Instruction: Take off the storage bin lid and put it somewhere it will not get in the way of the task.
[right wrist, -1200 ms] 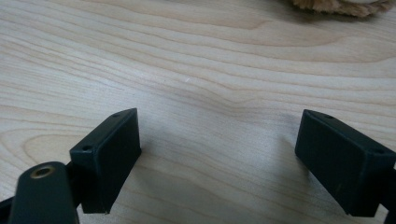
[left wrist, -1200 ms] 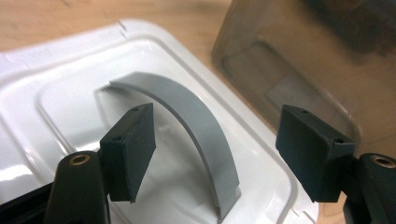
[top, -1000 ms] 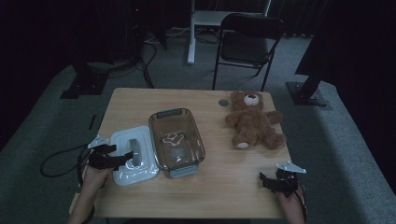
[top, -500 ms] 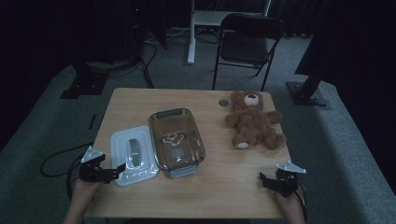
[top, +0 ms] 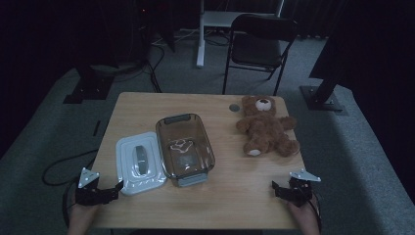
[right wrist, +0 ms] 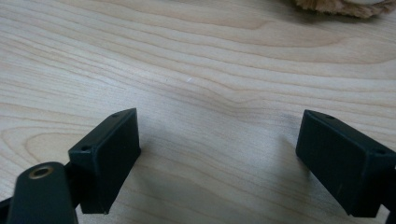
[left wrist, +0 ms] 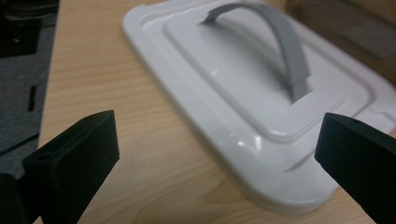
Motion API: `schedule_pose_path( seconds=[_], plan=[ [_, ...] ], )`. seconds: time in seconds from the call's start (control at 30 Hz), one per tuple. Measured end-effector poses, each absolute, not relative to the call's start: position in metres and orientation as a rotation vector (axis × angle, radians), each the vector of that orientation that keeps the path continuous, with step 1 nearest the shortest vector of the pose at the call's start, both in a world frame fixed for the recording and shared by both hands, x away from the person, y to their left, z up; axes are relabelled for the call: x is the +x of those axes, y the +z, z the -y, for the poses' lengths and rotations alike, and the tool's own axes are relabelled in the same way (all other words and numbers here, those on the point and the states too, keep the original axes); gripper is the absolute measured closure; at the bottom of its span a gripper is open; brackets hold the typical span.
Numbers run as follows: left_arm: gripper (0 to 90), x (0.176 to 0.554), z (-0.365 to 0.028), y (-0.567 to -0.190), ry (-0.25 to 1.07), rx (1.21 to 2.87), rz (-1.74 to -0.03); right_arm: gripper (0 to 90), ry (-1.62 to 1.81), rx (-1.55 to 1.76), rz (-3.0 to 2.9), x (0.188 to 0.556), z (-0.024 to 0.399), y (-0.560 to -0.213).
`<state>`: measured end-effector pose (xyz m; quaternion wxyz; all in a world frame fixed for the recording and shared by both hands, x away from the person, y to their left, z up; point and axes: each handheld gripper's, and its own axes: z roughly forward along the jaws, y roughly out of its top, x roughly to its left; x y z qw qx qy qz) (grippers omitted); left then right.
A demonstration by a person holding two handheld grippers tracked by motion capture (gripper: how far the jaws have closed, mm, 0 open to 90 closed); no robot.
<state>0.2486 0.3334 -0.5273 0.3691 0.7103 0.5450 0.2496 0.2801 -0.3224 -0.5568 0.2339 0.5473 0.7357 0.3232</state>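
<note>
A white plastic lid (top: 140, 163) with a grey arched handle (left wrist: 280, 42) lies flat near the front-left corner of the wooden table (top: 235, 205), its long side just beside a clear rectangular container (top: 185, 149) that stands open toward the middle of the table. The left gripper (top: 116, 187) sits low at the table's front-left edge, its jaws spread wide and pointing at the lid's near corner, holding nothing. The right gripper (top: 275, 188) rests at the front-right edge, jaws likewise wide apart over bare wood and empty. A brown teddy bear (top: 265, 127) lies on its back toward the far-right corner, well apart from both tools, with a small dark disc (top: 234, 106) near its head at the far edge. The lid looks light, stiff and glossy, so its smooth rim may well slide between hard jaws; the raised handle, standing clear of the lid's top along its middle, appears the surest place to take hold, pinched across its narrow width. The container, of thin see-through plastic, likely weighs little too and could skate across the table if the lid is pressed on off-centre.
</note>
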Motion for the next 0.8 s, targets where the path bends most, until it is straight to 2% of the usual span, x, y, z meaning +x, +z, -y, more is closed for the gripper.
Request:
schedule_pose_path(
  seconds=[0.17,0.37,0.8],
  plan=[
    [0.7,0.244,-0.334,-0.538,0.75,1.8,-1.504,12.8,0.888,1.505,-2.018,0.28,0.322,-0.557],
    [0.7,0.246,-0.336,-0.546,0.705,1.823,-1.529,12.8,0.887,1.51,-2.013,0.279,0.322,-0.557],
    [0.7,0.247,-0.339,-0.549,0.71,1.82,-1.564,12.0,0.884,1.497,-2.041,0.283,0.32,-0.556]
  ],
)
